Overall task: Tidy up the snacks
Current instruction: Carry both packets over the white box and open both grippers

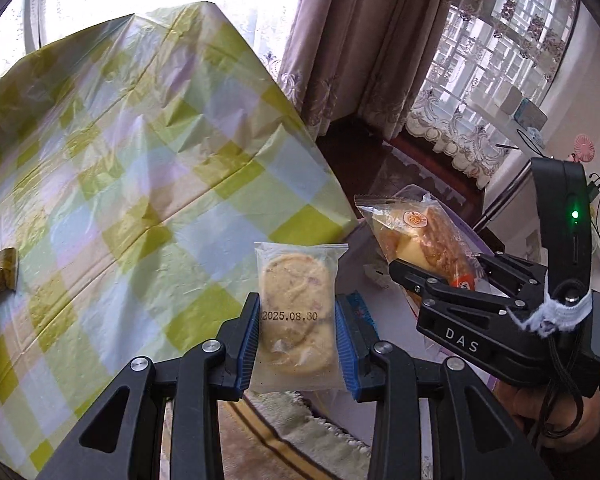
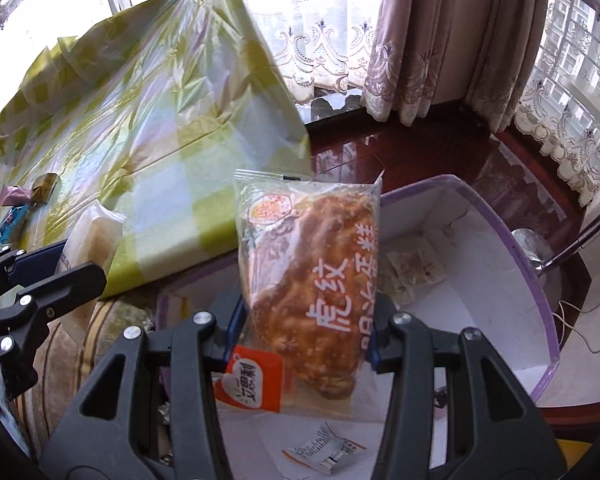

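Clear plastic is what both my snacks are wrapped in. My left gripper point(image 1: 296, 340) is clamping a round pale cookie point(image 1: 296, 316) in its see-through packet, blue pads pressing on both sides, with a date stamp showing across the front. It's hanging in the air just off the edge of the table point(image 1: 140, 184), over the rug point(image 1: 300, 436).

My right gripper point(image 2: 306, 332) is squeezing a bigger bag, a brown crusty cake point(image 2: 316, 280) with white lettering and an orange label at the bottom corner. That one's hanging over the white box with the purple rim point(image 2: 540, 280), which is sitting on the floor beside the table. A few small packets point(image 2: 416, 268) are lying inside the box already.

The table's wearing a wrinkly green, blue and lilac checked plastic cloth. A few little wrapped sweets point(image 2: 28, 196) are sitting at its far left. Behind everything, mauve curtains point(image 2: 452, 40) and lace ones are hanging at the window, above a dark shiny wood floor point(image 2: 420, 152).
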Tool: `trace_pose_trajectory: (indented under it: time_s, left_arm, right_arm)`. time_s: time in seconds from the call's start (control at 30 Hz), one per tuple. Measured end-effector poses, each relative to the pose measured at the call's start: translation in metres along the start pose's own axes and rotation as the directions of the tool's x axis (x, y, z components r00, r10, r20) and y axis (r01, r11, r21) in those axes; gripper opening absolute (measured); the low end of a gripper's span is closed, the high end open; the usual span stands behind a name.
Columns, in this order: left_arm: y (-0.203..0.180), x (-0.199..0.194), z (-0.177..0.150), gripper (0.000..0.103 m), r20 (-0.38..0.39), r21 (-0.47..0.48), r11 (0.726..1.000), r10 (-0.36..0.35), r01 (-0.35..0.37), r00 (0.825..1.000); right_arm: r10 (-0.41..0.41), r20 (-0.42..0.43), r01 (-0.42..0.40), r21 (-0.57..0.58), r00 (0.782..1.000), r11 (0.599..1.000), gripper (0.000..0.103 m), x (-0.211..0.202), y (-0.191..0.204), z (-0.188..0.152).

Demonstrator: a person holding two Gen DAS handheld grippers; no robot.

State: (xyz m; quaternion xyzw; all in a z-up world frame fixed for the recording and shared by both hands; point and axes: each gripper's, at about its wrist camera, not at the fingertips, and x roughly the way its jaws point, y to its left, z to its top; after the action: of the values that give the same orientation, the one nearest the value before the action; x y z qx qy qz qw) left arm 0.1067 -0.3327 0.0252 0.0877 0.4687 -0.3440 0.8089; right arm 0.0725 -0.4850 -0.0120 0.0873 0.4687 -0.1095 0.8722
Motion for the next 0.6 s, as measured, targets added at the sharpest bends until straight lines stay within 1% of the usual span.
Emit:
trace_pose_trajectory:
  time_s: [0.1,0.27,0.33,0.4,0.47,0.53,0.6]
  left_arm:
    - [-0.021,0.013,0.005,0.036,-0.028,0.031,0.999,-0.035,0.036,0.999]
    - [-0.049,0.027,0.013,0.036,-0.043,0.063,0.992,-0.106,0.109,0.993]
    - [-0.057,0.032,0.015,0.037,-0.046,0.068,0.986,-0.147,0.15,0.988]
    - [-0.062,0.036,0.015,0.038,-0.054,0.065,0.978,-0.197,0.2,0.979]
    - [-0.061,0.039,0.016,0.04,-0.065,0.061,0.974,-0.214,0.218,0.975]
    - [-0.057,0.038,0.016,0.041,-0.06,0.042,0.975,-0.215,0.217,0.975]
    - [-0.054,0.036,0.016,0.042,-0.046,0.022,0.975,-0.218,0.219,0.975]
  right_arm:
    - [-0.04,-0.012,0.041,0.035,0.999,0.999,0.05,0.002,-0.027,-0.004]
    - [-0.102,-0.022,0.104,0.091,0.995,0.99,0.05,-0.001,-0.064,-0.004]
    - [-0.124,-0.025,0.126,0.11,0.992,0.986,0.05,-0.002,-0.075,-0.002]
    - [-0.142,-0.031,0.145,0.132,0.989,0.981,0.051,-0.001,-0.085,-0.002]
    - [-0.155,-0.039,0.159,0.154,0.987,0.975,0.053,-0.001,-0.092,-0.001]
    - [-0.172,-0.035,0.176,0.175,0.984,0.969,0.064,-0.002,-0.099,0.0]
    - [-0.18,-0.028,0.182,0.178,0.983,0.967,0.066,-0.004,-0.099,0.002]
